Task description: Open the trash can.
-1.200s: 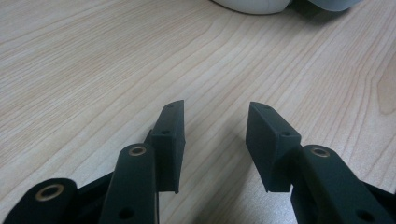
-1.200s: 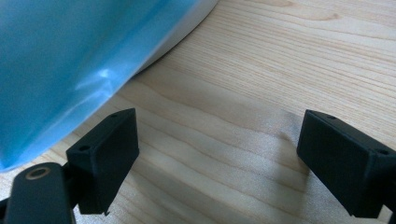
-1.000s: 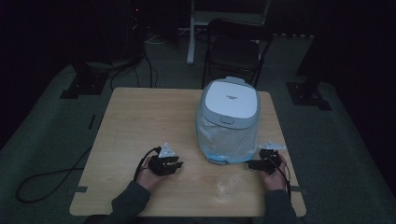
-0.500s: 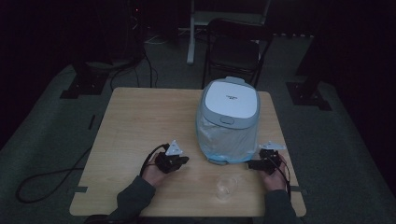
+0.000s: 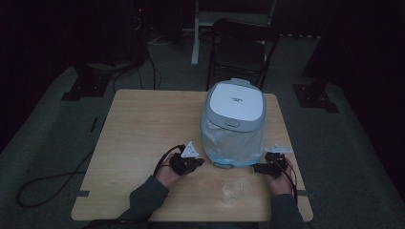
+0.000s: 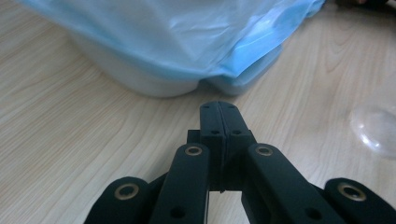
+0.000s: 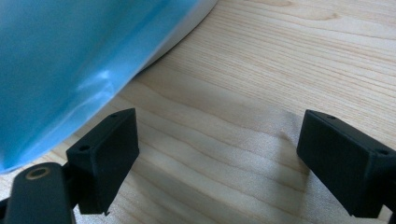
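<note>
A white bin [image 5: 234, 102] with a grey-rimmed lid stands on the wooden table [image 5: 143, 124], with a pale blue bag [image 5: 231, 143] hanging down its sides. My left gripper [image 5: 199, 162] lies low on the table just left of the bin's base. In the left gripper view its jaws [image 6: 218, 109] are shut flat together with nothing between them, pointing at the bag's lower fold [image 6: 243, 70]. My right gripper [image 5: 256, 168] rests at the bin's right front corner. It stands open [image 7: 219, 135] over bare wood, with the blue bag [image 7: 56, 65] close on its left.
A clear plastic cup [image 5: 231, 192] lies on the table near the front edge between my hands; its rim [image 6: 378, 126] shows at the right of the left gripper view. A dark folding chair [image 5: 241, 47] stands behind the table. A cable [image 5: 43, 183] trails on the floor at left.
My left hand has slid right across the table toward the bin's base and lifted slightly. The right hand has kept still.
</note>
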Motion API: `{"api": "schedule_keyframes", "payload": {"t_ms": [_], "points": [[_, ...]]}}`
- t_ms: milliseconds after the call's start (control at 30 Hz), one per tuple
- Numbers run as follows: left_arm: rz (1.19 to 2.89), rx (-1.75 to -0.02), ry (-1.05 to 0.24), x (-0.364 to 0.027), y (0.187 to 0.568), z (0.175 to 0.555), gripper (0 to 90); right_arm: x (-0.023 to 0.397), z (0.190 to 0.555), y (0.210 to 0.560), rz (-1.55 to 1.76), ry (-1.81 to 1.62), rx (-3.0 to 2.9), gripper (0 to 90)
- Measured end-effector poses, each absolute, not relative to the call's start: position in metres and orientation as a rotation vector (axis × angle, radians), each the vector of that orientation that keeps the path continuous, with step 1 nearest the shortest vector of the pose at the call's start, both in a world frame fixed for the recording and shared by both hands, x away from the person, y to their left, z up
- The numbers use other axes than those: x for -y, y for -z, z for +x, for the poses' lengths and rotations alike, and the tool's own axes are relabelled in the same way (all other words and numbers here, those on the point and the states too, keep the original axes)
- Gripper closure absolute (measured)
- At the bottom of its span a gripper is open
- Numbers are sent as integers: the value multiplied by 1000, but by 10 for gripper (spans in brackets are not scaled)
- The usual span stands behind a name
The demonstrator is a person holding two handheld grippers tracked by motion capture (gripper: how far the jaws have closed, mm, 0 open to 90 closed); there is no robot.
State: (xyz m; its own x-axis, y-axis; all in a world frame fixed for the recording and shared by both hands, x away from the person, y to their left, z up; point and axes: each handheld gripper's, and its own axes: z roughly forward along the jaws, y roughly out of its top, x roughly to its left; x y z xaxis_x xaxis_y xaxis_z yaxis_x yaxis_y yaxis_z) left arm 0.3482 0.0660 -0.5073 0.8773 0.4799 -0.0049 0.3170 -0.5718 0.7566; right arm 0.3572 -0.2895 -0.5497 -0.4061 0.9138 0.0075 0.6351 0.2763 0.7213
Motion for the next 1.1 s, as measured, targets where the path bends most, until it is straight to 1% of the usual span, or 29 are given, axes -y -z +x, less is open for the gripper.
{"api": "schedule_keyframes", "payload": {"t_ms": [267, 533, 1100], "points": [[2239, -488, -226, -48, 502, 348, 900, 289, 357, 550, 1397, -918, -2140, 120], [2251, -440, -195, -30, 505, 349, 900, 290, 357, 550, 1396, -916, -2141, 120], [2244, -484, -172, -16, 513, 360, 900, 289, 357, 550, 1396, -916, -2141, 120]]}}
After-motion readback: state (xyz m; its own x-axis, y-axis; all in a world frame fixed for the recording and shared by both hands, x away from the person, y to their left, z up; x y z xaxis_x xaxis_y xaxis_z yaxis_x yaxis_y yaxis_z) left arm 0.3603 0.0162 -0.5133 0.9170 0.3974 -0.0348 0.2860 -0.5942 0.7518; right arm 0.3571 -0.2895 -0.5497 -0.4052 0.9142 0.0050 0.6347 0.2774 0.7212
